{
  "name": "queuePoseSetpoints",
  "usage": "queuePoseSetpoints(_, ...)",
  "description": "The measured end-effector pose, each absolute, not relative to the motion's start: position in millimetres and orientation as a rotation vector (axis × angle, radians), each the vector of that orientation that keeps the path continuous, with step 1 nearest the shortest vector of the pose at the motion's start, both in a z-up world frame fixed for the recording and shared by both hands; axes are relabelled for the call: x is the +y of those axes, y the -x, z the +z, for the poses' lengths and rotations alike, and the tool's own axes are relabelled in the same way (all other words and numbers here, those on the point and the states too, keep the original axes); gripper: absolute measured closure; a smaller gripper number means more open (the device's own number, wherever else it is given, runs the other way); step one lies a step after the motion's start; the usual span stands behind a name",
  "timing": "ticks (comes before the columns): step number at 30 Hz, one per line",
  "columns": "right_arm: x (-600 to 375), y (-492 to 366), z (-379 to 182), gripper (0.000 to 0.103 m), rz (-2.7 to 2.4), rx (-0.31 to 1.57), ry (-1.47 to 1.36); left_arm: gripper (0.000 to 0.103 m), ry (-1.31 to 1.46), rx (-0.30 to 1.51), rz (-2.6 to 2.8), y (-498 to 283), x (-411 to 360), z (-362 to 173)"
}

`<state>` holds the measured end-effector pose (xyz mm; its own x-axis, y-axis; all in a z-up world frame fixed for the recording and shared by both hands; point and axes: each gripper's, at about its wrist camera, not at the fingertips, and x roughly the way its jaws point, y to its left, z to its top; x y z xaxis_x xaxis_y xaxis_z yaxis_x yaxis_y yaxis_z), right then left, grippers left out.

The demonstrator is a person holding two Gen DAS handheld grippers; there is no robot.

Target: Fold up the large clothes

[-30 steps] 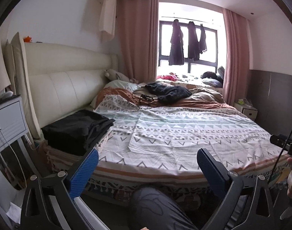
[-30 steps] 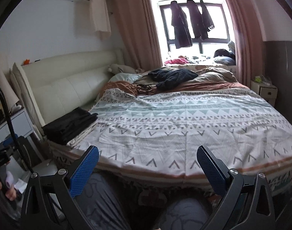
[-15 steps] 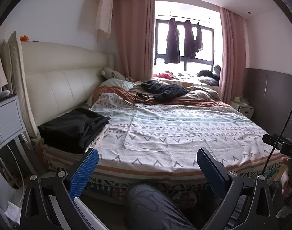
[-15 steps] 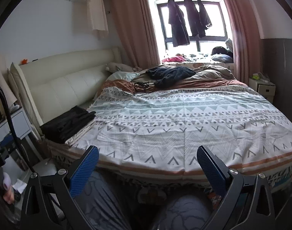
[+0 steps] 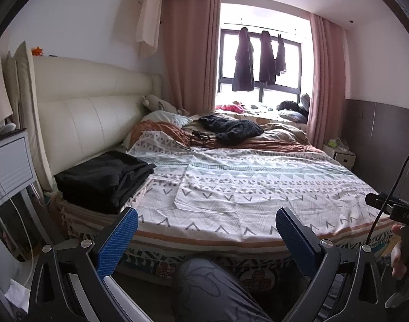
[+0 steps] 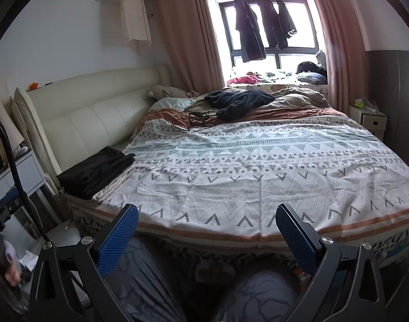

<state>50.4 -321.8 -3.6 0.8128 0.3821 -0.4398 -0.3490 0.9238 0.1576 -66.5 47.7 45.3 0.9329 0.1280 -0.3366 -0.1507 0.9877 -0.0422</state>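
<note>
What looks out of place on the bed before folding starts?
A tangled black cable lies loose on the bedding near the pillows, beside a crumpled dark knit garment. The black clothes stack sits folded at the bed's corner. Both grippers, left and right, are open and empty.

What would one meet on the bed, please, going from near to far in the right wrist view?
Patterned cover → black cables → dark knit garment → pink clothes on the window ledge → hanging coats.
</note>
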Motion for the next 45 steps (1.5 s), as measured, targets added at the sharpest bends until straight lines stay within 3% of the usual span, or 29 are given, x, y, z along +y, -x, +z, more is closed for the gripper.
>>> queuePoseSetpoints(45,-322.6,-53.3,-9.0,0.001,0.391,0.514,-0.077,0.000,0.070,0.335,0.145,70.6,48.2,46.6)
